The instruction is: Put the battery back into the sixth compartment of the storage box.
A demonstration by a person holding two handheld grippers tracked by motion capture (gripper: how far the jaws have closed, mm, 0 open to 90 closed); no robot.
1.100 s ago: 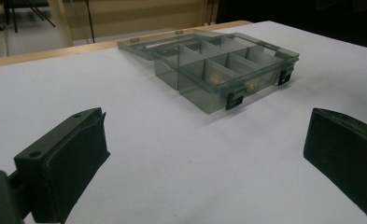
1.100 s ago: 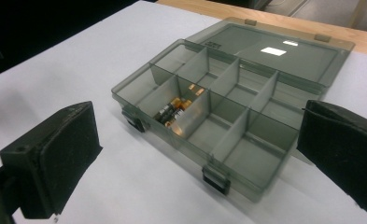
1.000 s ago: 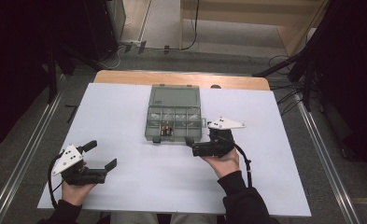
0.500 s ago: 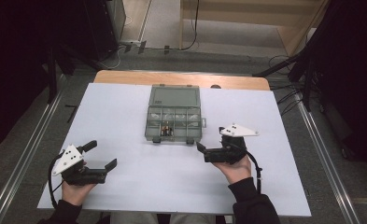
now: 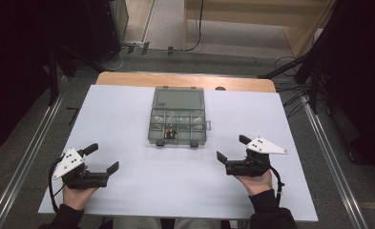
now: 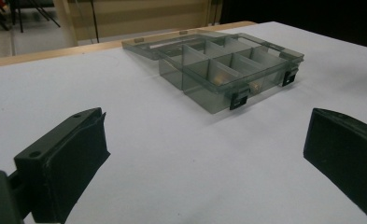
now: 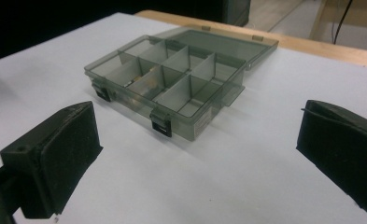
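A smoky clear compartment box (image 5: 178, 123) lies open at the table's middle, its lid folded flat behind it. Small dark and brass items sit in one front cell. In the left gripper view the box (image 6: 228, 70) stands ahead and to the right; in the right gripper view the box (image 7: 172, 84) stands ahead and slightly left. My left gripper (image 5: 101, 157) rests near the front left of the table, open and empty. My right gripper (image 5: 230, 147) rests at the front right, open and empty. Both point toward the box from a distance.
The white table top (image 5: 128, 119) has a wooden strip (image 5: 185, 79) along its far edge. Metal rails (image 5: 23, 157) run along both sides on the floor. Cables and dark stands lie beyond the far end.
My right gripper has drawn back from beside the box toward the front right of the table. The left gripper has stayed where it was.
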